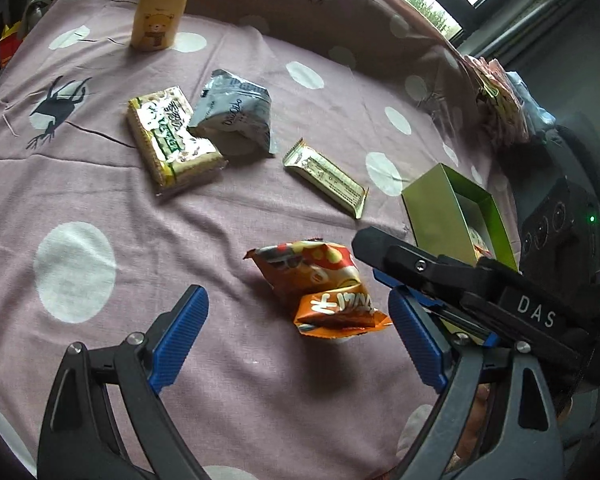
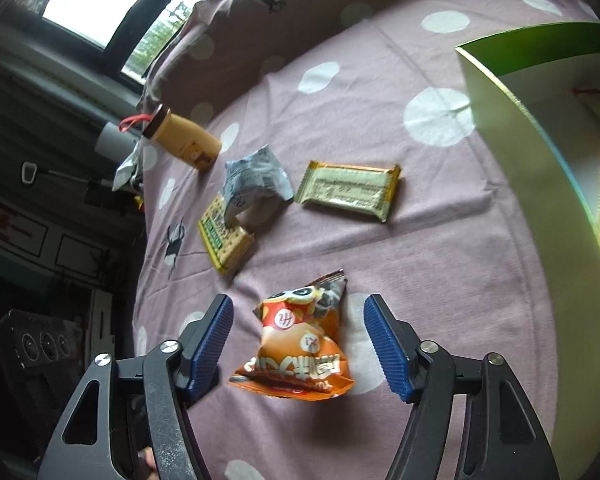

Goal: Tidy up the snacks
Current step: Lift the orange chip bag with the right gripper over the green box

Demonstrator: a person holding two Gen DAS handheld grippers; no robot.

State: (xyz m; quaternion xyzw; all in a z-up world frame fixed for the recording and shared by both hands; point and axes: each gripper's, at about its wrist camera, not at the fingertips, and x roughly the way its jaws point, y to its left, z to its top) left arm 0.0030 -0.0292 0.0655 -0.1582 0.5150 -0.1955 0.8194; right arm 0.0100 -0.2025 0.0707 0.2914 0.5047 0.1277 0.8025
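Observation:
An orange snack packet (image 1: 320,284) (image 2: 300,348) sits crumpled on the pink dotted cloth (image 1: 112,208). My left gripper (image 1: 298,308) is open wide around it, and the packet lies nearer the right-hand pad. My right gripper (image 2: 299,312) is open too. The packet sits between its blue pads with a gap on each side. A green open box (image 1: 432,208) (image 2: 512,168) stands to the right with a few packets inside.
Further back lie a gold wrapped bar (image 1: 326,178) (image 2: 348,190), a grey packet (image 1: 236,116) (image 2: 256,178) and a cracker pack (image 1: 172,136) (image 2: 224,240). A tan bottle (image 1: 160,12) (image 2: 184,142) stands at the far edge. The cloth's edge drops off beyond it.

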